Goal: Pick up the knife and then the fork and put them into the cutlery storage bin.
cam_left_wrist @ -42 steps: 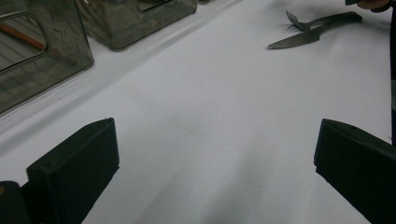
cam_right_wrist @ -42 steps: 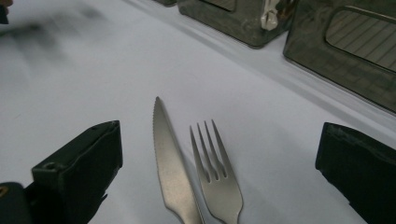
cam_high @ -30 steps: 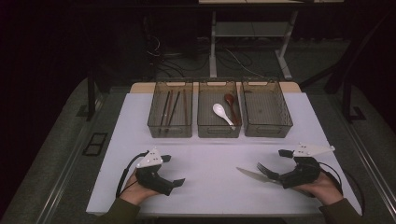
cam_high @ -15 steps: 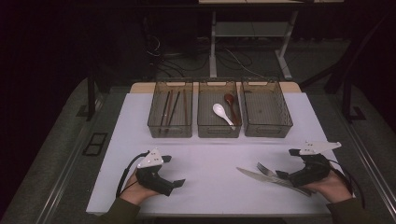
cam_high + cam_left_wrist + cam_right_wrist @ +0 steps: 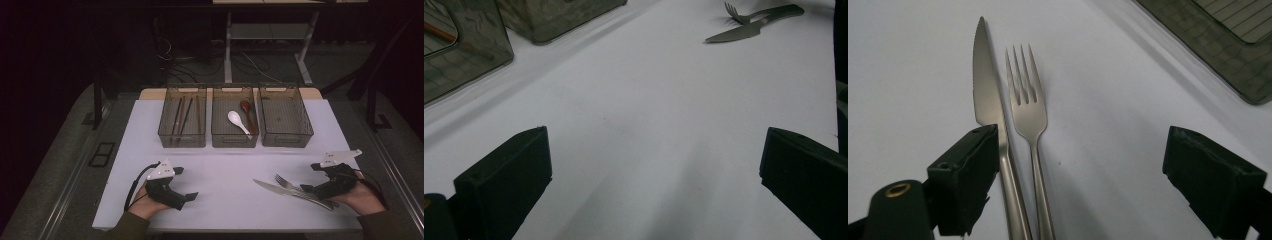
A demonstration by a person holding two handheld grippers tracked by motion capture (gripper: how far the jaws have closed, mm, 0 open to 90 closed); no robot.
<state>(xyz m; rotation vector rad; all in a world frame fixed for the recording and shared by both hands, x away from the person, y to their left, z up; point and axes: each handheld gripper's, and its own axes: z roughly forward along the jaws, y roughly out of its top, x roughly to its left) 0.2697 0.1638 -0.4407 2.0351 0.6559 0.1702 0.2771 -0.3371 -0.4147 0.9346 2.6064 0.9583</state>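
Right tongs – spread, just been closing – straddle knife and fork handles, ungripped; left tongs released, well apart from the knife.

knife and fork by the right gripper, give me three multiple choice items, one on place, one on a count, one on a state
1. Where do the knife and fork lie?
A. in a bin
B. side by side on the white table
C. on the floor

2. How many bins stand in the row?
A. two
B. three
C. five

3. How do the right gripper's jaws stand?
A. open, either side of both handles
B. shut on the fork
C. shut on a spoon

Answers: 1 B, both rest flat on the tabletop. 2 B, three show in the high view. 3 A, a wide gap shows between the jaws.
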